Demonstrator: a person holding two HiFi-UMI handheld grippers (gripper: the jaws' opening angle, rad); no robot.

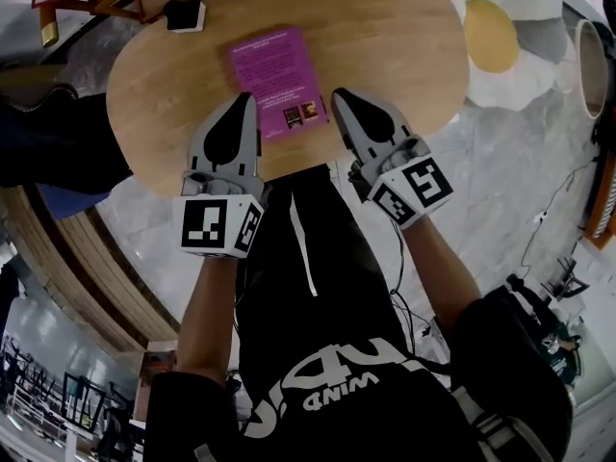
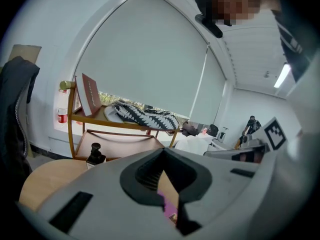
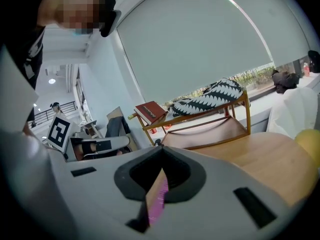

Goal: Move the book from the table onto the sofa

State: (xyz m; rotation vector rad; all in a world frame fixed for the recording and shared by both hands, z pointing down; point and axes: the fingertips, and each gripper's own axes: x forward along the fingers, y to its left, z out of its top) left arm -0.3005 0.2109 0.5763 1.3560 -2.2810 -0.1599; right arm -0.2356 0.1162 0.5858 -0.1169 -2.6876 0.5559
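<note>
1. Purple-covered and printed face up, the book lies flat on the pale wooden table, toward the edge nearest us.
2. Our two forearms reach forward side by side over that edge. Each carries a hand-held gripper that points away from us and tips a little downward, with its marker cube at the rear.
3. The left hand-held gripper has its jaws pressed together with nothing pinched. Through the slit in its own view we see only a sliver of table and purple cover beyond.
4. In the head view its tip lies over the book's near left corner; we cannot tell whether it touches.
5. The right hand-held gripper is likewise closed and empty, its tip just beside the book's near right corner.
6. The book's long axis runs away from us, the far end leaning slightly to our left, and its near short edge lies between the two tips.
7. At the table's far left rim stands a small dark bottle on a white base, well apart from the book. Beyond it is a wooden shelf rack carrying a black-and-white patterned cloth.
</note>
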